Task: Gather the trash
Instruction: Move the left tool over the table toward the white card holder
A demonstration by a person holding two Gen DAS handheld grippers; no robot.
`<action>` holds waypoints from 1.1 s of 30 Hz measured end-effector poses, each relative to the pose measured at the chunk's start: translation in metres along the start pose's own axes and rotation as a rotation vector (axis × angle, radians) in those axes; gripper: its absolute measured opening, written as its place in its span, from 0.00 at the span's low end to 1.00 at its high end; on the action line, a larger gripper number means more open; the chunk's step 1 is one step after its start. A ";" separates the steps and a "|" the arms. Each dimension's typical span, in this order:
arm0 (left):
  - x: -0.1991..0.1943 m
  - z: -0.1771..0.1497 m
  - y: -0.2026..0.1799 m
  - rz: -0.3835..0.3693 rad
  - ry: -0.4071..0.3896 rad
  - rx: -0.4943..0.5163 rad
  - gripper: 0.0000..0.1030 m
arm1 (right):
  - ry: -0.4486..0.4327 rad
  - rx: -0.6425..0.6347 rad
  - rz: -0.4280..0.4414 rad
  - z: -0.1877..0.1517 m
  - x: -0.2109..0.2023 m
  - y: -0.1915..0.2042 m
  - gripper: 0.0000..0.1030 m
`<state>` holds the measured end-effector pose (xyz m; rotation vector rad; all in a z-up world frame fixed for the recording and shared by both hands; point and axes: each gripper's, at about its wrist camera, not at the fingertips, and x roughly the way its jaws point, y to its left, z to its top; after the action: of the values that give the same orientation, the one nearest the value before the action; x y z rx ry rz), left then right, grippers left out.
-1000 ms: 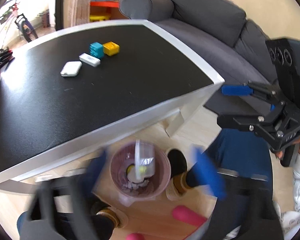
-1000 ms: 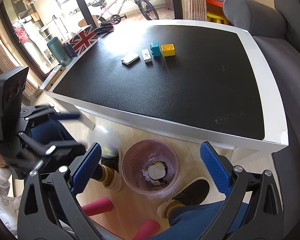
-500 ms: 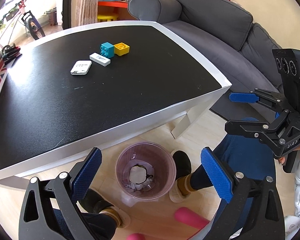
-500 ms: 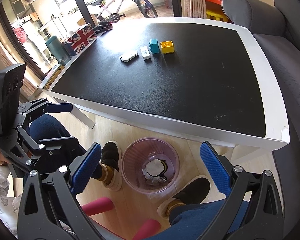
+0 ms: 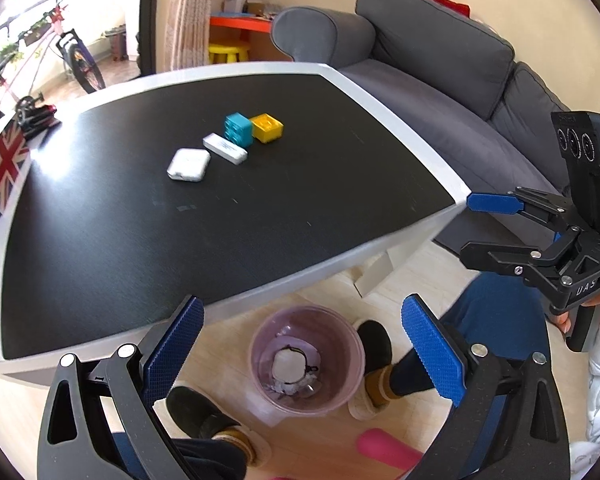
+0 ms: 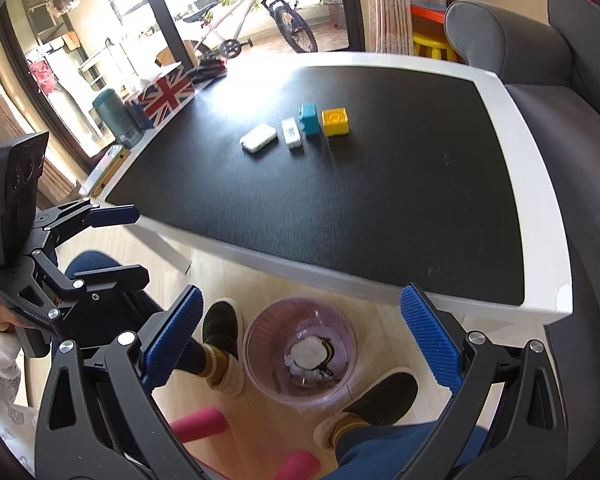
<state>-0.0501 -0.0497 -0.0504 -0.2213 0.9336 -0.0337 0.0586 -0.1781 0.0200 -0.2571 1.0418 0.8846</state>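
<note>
While raised higher since before, both tongs (image 5: 302, 344) (image 6: 300, 344) gaping empty above trash-filled bin (image 5: 260, 360).

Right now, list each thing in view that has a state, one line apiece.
Left tongs: open, holding nothing, above the bin.
Right tongs: open, holding nothing.
Bin: upright on the floor, trash lying in its bottom.
White case: shut, flat on the table.
White block: lying flat.
Blue brick: on its side, touching the yellow one.
Yellow brick: upright on the table.
</note>
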 end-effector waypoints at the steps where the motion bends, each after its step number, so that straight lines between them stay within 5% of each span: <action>1: -0.001 0.003 0.003 0.005 -0.007 -0.001 0.93 | -0.009 0.002 -0.001 0.005 0.000 -0.001 0.95; 18: 0.013 0.070 0.053 0.064 -0.024 -0.015 0.93 | -0.022 -0.011 -0.031 0.068 0.013 -0.011 0.95; 33: 0.081 0.116 0.087 0.114 0.099 0.011 0.93 | 0.009 -0.006 -0.039 0.080 0.032 -0.019 0.95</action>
<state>0.0846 0.0450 -0.0656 -0.1566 1.0432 0.0554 0.1309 -0.1278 0.0305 -0.2858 1.0390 0.8525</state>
